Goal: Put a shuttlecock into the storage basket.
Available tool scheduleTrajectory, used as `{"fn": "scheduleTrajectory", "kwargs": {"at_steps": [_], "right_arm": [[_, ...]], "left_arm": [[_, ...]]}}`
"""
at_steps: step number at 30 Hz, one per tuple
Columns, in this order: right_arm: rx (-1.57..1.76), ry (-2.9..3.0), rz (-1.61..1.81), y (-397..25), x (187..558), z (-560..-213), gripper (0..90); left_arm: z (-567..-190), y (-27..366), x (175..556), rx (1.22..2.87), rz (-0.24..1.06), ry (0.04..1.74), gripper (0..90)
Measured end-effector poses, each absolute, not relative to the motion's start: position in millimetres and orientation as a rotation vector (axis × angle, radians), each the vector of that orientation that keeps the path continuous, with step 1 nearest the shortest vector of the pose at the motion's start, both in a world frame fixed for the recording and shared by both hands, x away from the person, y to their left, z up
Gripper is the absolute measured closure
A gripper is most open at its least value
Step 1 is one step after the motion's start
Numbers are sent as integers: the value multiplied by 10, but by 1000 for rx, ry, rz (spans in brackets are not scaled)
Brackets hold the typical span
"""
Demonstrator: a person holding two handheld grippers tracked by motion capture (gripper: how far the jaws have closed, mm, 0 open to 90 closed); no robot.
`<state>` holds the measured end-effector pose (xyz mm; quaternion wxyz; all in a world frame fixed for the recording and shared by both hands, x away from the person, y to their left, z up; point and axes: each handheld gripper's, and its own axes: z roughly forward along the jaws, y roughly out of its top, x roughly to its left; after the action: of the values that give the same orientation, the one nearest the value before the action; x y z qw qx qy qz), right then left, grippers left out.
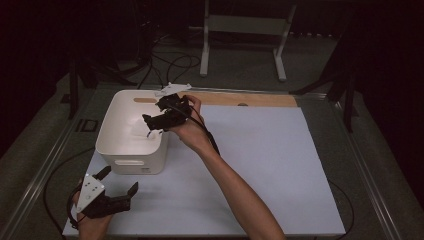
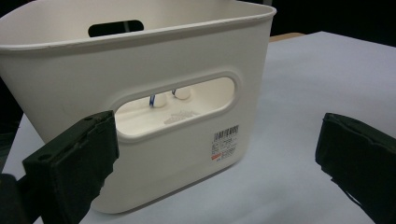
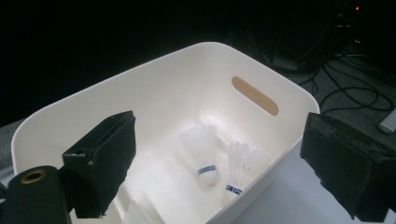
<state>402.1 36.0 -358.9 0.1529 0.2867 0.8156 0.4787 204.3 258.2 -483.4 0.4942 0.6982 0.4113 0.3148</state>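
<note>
Shuttlecocks [image 3: 208,158] already inside white bin [image 1: 112,145]; right gripper [image 1: 159,119] spread empty above it, left gripper [image 1: 119,181] spread beside it

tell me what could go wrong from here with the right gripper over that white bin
1. The right gripper hangs open right at the rim of the white bin; a careless pull back might clip the rim and shift the light bin.
2. The shuttlecocks lie close together inside, so reaching in could crush their feathers.
3. The left gripper is open close to the bin's near wall and could nudge it.
</note>
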Motion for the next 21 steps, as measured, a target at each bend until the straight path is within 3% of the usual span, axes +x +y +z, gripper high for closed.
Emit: {"fn": "scheduleTrajectory", "kwargs": {"at_steps": [21], "right_arm": [[841, 2341, 1379, 150, 3939, -3696, 96]], "left_arm": [[-4836, 2570, 2049, 1691, 759, 996, 0]]}}
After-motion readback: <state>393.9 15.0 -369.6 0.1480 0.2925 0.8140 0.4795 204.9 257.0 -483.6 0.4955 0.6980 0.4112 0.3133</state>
